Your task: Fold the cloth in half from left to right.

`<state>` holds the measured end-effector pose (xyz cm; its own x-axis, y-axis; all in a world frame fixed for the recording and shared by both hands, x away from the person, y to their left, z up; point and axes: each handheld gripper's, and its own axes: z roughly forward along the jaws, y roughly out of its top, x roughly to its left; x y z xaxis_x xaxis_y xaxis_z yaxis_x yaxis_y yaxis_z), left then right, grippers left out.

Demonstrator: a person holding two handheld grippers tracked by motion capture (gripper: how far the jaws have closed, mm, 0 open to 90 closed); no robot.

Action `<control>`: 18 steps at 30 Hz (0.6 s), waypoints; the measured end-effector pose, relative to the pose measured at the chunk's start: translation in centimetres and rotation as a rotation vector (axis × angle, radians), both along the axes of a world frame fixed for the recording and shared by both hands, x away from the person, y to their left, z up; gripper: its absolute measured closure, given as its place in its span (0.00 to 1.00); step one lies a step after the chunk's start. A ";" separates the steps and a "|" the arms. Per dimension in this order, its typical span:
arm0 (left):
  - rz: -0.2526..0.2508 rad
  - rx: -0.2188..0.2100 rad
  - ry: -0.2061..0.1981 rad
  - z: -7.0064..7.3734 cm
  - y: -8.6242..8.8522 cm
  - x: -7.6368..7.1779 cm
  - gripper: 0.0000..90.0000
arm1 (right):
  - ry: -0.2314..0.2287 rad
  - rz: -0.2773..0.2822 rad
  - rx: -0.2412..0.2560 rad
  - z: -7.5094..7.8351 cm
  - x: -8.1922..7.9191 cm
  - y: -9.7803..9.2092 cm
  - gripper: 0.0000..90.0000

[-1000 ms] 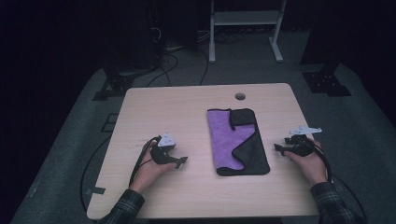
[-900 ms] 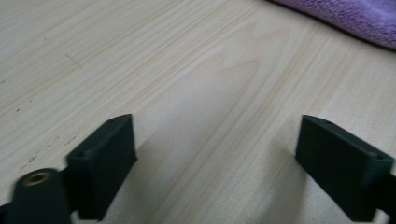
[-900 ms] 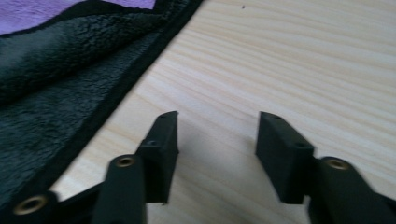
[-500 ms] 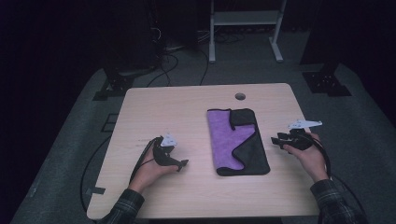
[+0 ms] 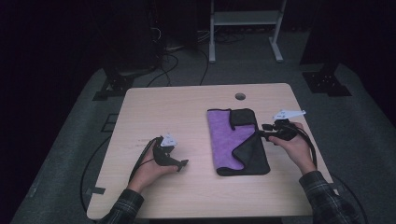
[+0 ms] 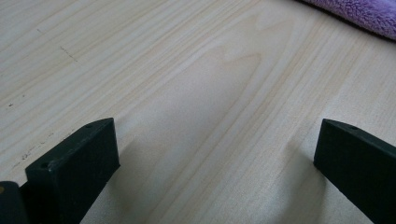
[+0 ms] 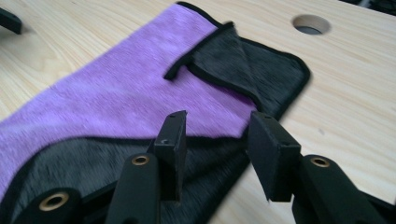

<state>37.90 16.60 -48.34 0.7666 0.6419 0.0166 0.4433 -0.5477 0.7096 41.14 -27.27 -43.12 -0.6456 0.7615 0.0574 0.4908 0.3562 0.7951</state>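
Right gripper (image 5: pixel 264 132), jaws partly open and empty, hovered over the folded cloth's (image 5: pixel 229 140) edge; left gripper (image 5: pixel 180 164) rested wide open on the bare table (image 5: pixel 187 107), near a cable hole (image 5: pixel 240 96).

The right gripper (image 5: pixel 264 132) has moved left to the cloth's (image 5: pixel 236 140) right edge, its fingers seemingly part-open above it.

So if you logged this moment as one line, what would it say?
right gripper: open, over edge of purple-and-black cloth | left gripper: open, above bare table | cloth: folded, flat
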 end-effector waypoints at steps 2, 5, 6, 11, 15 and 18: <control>0.000 0.000 0.000 0.0 0.0 0.0 0.00 | 0.000 0.016 -0.003 0.0 0.4 0.8 0.63; 0.000 0.000 0.000 0.0 0.0 0.0 0.00 | 0.003 0.035 -0.007 0.0 0.9 2.0 0.63; 0.000 0.000 0.000 0.0 0.0 0.0 0.00 | 0.002 0.041 -0.005 0.0 1.1 2.4 0.63; 0.001 0.000 0.000 0.0 0.0 0.0 0.00 | -0.001 0.058 0.006 -0.2 1.9 4.1 0.63; 0.001 0.000 0.000 0.0 0.0 0.0 0.00 | 0.013 0.064 0.006 -0.5 2.7 5.3 0.63; 0.001 0.000 0.000 0.0 0.0 0.0 0.00 | 0.015 0.070 0.010 -0.8 3.4 6.1 0.63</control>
